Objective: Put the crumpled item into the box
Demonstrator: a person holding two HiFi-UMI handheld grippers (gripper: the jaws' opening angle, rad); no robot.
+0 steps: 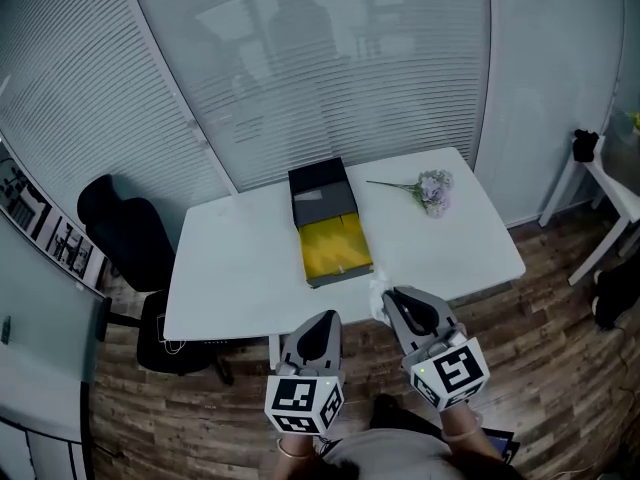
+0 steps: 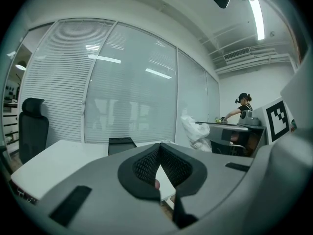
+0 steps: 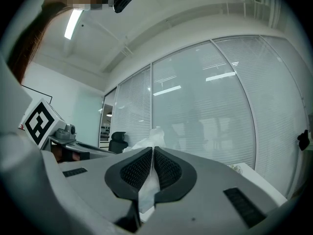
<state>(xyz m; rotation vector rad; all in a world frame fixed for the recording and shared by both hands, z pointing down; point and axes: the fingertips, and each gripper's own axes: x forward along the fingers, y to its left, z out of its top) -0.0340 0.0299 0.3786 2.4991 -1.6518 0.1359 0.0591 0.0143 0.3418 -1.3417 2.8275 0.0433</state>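
Observation:
An open box (image 1: 330, 236) with a yellow inside and a raised black lid lies in the middle of the white table (image 1: 230, 268). My right gripper (image 1: 392, 296) hovers just off the table's near edge, shut on a white crumpled item (image 1: 377, 299). In the right gripper view the crumpled item (image 3: 150, 138) sticks out above the closed jaws of the right gripper (image 3: 152, 150). My left gripper (image 1: 322, 318) hangs beside it, below the table edge, shut with nothing held. The left gripper view shows the left gripper (image 2: 159, 148), the crumpled item (image 2: 194, 130) to the right and the box lid (image 2: 121, 142).
A sprig of pale flowers (image 1: 428, 188) lies on the table right of the box. A black office chair (image 1: 130, 230) stands at the table's left. Another white table (image 1: 618, 183) is at the far right. A person (image 2: 243, 106) works at a desk in the background.

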